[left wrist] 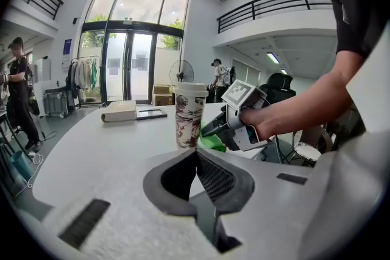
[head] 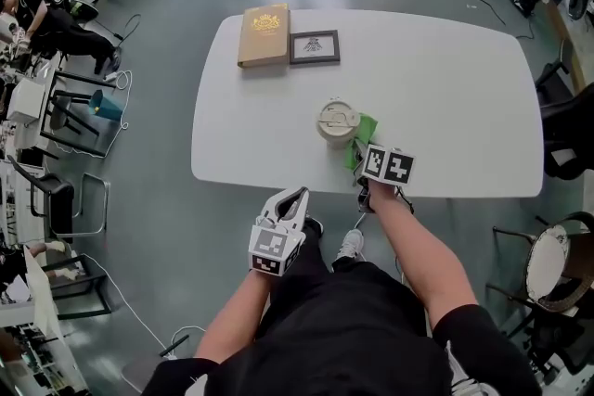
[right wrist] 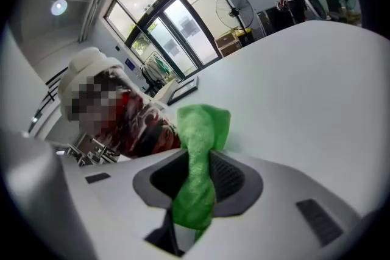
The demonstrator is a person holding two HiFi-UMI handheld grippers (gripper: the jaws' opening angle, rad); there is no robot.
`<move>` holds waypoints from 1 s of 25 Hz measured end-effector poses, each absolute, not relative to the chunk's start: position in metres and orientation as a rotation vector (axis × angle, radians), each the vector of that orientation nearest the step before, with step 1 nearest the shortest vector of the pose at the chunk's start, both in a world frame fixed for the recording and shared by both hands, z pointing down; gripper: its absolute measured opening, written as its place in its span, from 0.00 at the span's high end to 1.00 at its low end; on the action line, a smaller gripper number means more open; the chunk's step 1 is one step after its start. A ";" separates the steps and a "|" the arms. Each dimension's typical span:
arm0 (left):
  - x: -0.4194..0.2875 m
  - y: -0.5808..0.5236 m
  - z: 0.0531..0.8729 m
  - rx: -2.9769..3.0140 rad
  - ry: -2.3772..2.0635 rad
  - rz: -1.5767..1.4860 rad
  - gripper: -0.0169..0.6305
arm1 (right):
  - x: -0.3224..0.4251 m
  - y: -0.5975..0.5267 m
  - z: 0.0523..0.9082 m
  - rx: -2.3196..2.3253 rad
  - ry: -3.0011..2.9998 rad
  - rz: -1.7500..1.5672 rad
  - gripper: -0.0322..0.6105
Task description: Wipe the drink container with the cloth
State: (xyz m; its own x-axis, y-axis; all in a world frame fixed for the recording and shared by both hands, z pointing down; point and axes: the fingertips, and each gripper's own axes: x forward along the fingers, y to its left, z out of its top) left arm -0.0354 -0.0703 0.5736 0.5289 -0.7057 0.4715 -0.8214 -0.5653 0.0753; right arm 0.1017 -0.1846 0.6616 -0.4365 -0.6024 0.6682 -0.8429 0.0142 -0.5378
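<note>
Right gripper [right wrist: 196,175] (clamped on green cloth [right wrist: 198,131]) sits just beside cup [right wrist: 131,122].

White, round-cornered worktop [head: 445,88] on a grey floor [head: 167,227]. Near its far left corner a tan book [head: 264,34] lies flat, with a dark-framed picture [head: 314,46] just beside it on the right. A black chair [head: 568,130] stands at the worktop's right end. A pedestal fan [left wrist: 185,72] stands near the glass doors [left wrist: 128,64].
</note>
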 end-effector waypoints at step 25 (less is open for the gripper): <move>0.000 -0.084 0.508 2.661 -1.301 0.453 0.96 | 0.130 -0.142 0.492 1.575 -2.510 0.850 0.77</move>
